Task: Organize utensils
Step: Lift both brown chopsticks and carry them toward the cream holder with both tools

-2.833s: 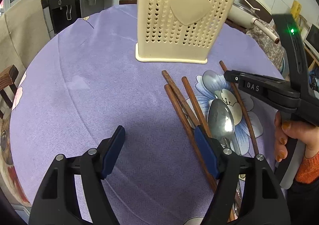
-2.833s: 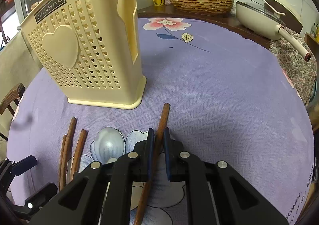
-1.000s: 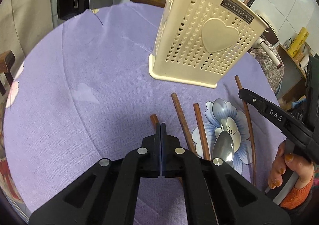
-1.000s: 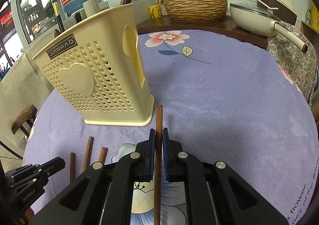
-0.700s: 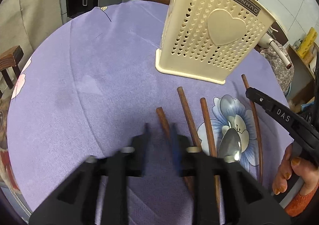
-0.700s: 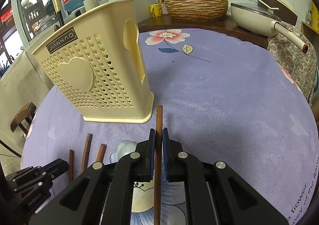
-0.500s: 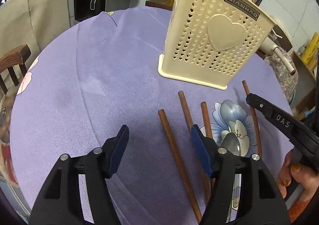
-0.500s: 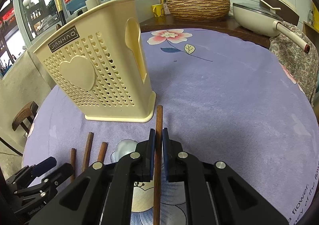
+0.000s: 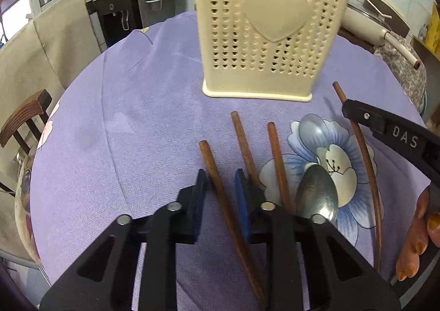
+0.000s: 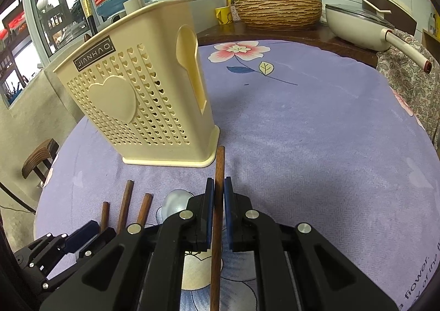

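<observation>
1. Had just been closing the left tongs (image 9: 220,190) round the leftmost chopstick (image 9: 211,168), pads not yet pinching; risked nudging it or catching the neighbouring chopstick (image 9: 244,146)
2. Kept the right tongs (image 10: 217,192) clamped on the rightmost chopstick (image 10: 220,162), its tip beside the holder (image 10: 154,107); risked swivelling
3. Could not see inside the holder, nor the spoon (image 9: 316,195) handle

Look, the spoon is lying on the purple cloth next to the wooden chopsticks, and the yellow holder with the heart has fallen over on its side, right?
Not quite. The holder has not fallen over: the left wrist view shows it standing upright on its base. The rest is right: the spoon lies on the purple cloth next to the wooden chopsticks.
</observation>
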### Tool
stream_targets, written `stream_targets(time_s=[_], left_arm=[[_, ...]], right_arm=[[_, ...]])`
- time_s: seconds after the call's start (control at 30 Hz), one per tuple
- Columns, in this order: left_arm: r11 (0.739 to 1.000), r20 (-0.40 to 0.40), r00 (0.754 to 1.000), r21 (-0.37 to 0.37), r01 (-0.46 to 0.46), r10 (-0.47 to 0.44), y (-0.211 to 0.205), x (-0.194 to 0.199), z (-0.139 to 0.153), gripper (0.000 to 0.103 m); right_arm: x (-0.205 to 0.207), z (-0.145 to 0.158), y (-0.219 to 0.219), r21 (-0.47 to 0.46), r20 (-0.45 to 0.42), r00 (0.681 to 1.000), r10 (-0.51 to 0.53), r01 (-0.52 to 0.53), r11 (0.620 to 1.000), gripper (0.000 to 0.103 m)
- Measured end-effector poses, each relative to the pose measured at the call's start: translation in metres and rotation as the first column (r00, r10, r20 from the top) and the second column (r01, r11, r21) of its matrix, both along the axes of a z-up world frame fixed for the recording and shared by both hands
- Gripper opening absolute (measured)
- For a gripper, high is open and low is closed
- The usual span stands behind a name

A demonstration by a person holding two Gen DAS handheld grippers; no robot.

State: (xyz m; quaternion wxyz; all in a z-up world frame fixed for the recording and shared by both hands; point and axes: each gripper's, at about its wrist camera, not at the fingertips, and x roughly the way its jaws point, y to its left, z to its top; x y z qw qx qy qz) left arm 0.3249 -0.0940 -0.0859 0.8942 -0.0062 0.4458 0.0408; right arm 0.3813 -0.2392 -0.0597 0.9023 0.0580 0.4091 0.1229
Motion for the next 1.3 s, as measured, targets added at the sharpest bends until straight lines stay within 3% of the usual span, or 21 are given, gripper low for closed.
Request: stream_targets(time_s=[0.1,0.27,0.53,0.8,1.0,1.3], left_arm=[[1.0,-0.008,1.0,0.003,0.009,-0.009,-0.005,-0.003,0.001,0.012],[1.0,0.004,1.0,-0.008,0.012,-0.012,0.0,-0.002,0.0,0.011],[0.992,0.003,1.0,-0.126,0.023,-0.023,0.026,0.011,0.003,0.011],[0.98,0.135,0.991,-0.194,0.05,-0.024,0.052,-0.004,0.051,0.01],[0.976,0.284,0.958,-0.193,0.099,-0.041,0.067,-0.025,0.104,0.007],[0.969,0.38,0.924,-0.205,0.14,-0.053,0.083,-0.05,0.141,0.007]], right_arm=[[0.0,0.0,-0.001,0.006,0.001,1.0,-0.004,0.004,1.0,0.007],[0.0,0.001,-0.002,0.006,0.001,1.0,-0.004,0.004,1.0,0.007],[-0.009,0.012,-0.004,0.029,0.039,0.999,0.004,-0.005,1.0,0.007],[-0.022,0.037,-0.015,0.079,0.101,0.995,0.001,-0.009,0.997,0.007],[-0.041,0.067,-0.02,0.105,0.179,0.984,0.018,-0.037,0.994,0.007],[-0.074,0.107,-0.024,0.094,0.288,0.957,0.045,-0.075,0.993,0.007]])
